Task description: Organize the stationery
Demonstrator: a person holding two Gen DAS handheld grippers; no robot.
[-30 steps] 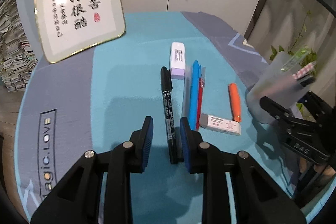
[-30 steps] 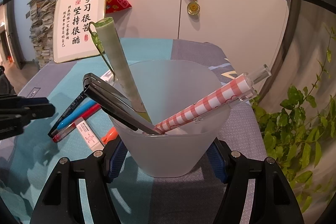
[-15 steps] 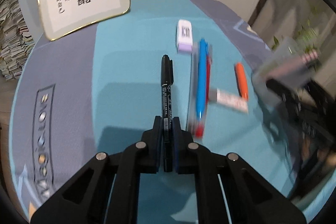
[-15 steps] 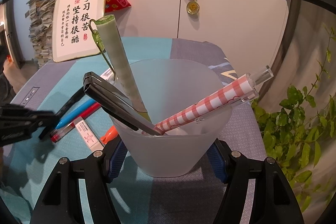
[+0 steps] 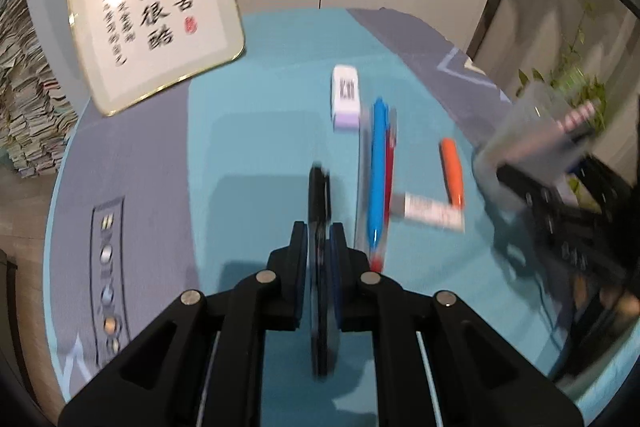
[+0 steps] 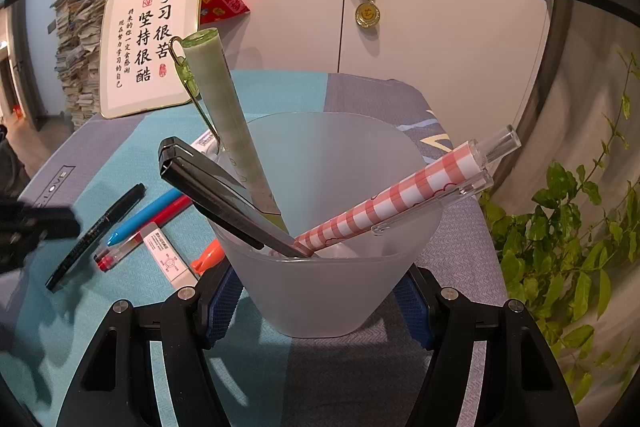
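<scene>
Claws near the mat's [image 5: 248,131] front edge share the job: the left claw [image 5: 320,239] is clamped on the marker [image 5: 319,187], barrel pointing ahead between its pads, while the right claw [image 6: 316,291] grips the cup [image 6: 332,267] near the right edge, likely to receive it. Pens [image 5: 378,179] and erasers [image 5: 434,213] lie beyond.

Left tongs [image 5: 320,247] now clamped on marker [image 5: 319,187].

Both grippers' fingers [image 5: 299,247] clamped
</scene>
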